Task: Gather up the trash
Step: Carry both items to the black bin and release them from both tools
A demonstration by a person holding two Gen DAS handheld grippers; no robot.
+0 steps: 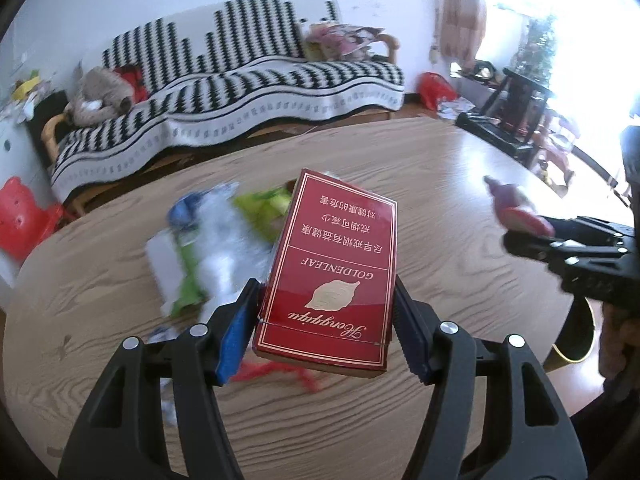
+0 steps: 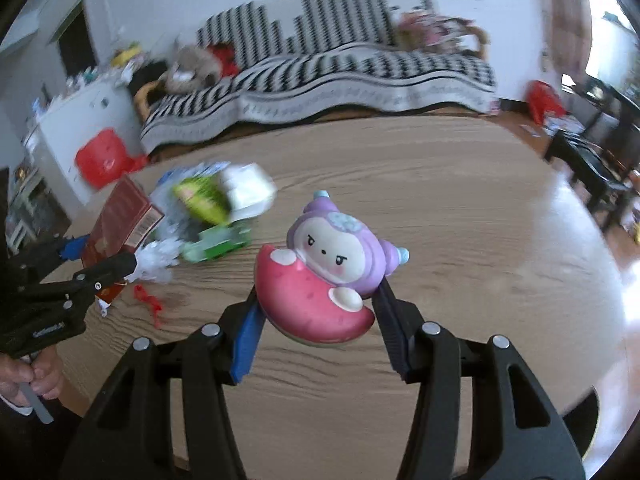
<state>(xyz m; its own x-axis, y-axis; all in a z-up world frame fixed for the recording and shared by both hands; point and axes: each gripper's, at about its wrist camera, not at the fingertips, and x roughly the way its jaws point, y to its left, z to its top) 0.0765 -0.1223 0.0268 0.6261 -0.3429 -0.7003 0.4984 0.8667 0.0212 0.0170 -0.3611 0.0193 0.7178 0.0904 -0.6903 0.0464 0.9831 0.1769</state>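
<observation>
Fingers of your left gripper (image 1: 326,320) clamp the red carton (image 1: 332,272) and those of your right gripper (image 2: 316,316) pinch the toy (image 2: 328,276), both lifted off the desk (image 2: 460,220) beside the wrapper pile (image 2: 212,208), apparently for binning.

Black grippers (image 1: 326,320), blue-padded jaws, silver pivot screws

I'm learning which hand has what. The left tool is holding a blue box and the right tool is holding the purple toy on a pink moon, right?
Almost. The left tool holds a red box, not blue, as the left wrist view shows. The right tool does hold the purple toy.
</observation>
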